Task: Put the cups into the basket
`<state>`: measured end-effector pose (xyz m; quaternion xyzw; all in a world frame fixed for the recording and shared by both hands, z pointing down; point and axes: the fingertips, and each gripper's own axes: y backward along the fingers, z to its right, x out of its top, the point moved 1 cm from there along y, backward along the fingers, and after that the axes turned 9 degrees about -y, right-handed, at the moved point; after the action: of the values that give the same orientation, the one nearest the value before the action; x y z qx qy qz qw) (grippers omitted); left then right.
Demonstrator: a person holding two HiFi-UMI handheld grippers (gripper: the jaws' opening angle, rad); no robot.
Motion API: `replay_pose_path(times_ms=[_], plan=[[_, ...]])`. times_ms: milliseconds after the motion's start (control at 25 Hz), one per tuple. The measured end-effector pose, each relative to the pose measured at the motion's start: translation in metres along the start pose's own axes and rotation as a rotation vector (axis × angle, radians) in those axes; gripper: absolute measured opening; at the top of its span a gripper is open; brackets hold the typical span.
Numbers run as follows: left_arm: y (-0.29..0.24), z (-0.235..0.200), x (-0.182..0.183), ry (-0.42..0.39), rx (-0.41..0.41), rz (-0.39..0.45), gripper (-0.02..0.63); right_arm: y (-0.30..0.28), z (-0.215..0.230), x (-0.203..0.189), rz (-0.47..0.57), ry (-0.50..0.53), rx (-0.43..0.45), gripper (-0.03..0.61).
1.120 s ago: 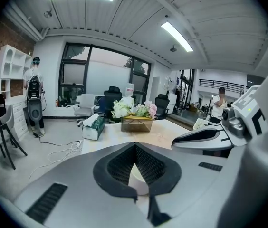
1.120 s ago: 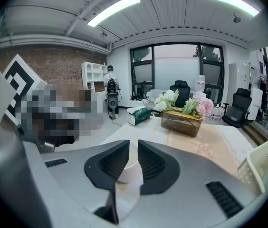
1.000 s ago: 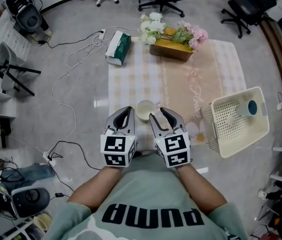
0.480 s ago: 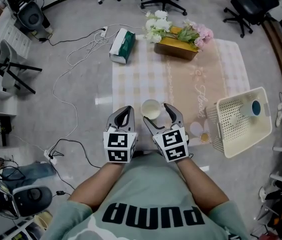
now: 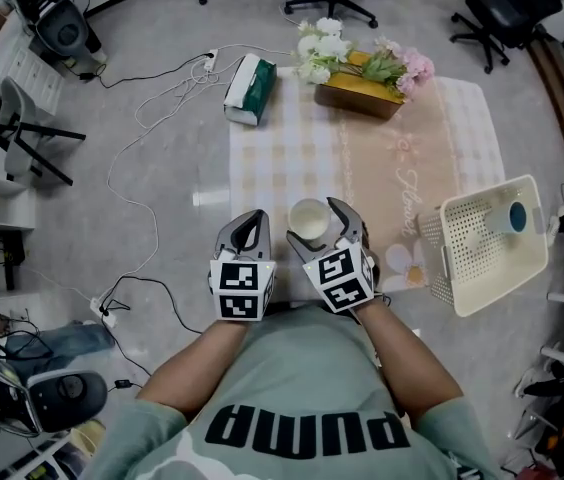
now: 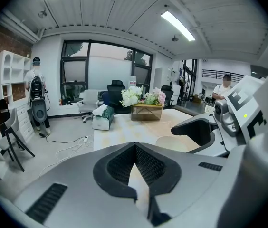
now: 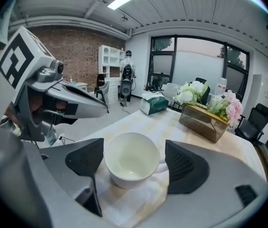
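right tongs [image 7: 134,156] opening round cup [image 7: 130,161] | white, upright, seemingly empty

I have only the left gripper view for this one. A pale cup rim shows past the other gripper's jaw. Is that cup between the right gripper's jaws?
Observer: Yes. The right gripper view shows the white cup standing upright between the right gripper's jaws, which are opening and not clamped on it.
Operator: Where is the basket? I can't find it.
Observer: In the head view the cream basket sits at the right edge of the table, off to the person's right.
Operator: Anything in it yet?
Observer: One cup with a blue inside lies in the basket's far corner.
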<state>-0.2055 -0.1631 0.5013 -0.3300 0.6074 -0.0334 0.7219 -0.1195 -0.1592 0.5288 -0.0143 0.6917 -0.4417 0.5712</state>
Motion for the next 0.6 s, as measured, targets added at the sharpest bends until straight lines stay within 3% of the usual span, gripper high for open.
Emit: replay_pose_path(times_ms=[600], plan=[[-0.012, -0.004, 0.002, 0.007, -0.006, -0.002, 0.0, -0.02, -0.002, -0.018, -0.089, 0.174, 0.013, 0.391]])
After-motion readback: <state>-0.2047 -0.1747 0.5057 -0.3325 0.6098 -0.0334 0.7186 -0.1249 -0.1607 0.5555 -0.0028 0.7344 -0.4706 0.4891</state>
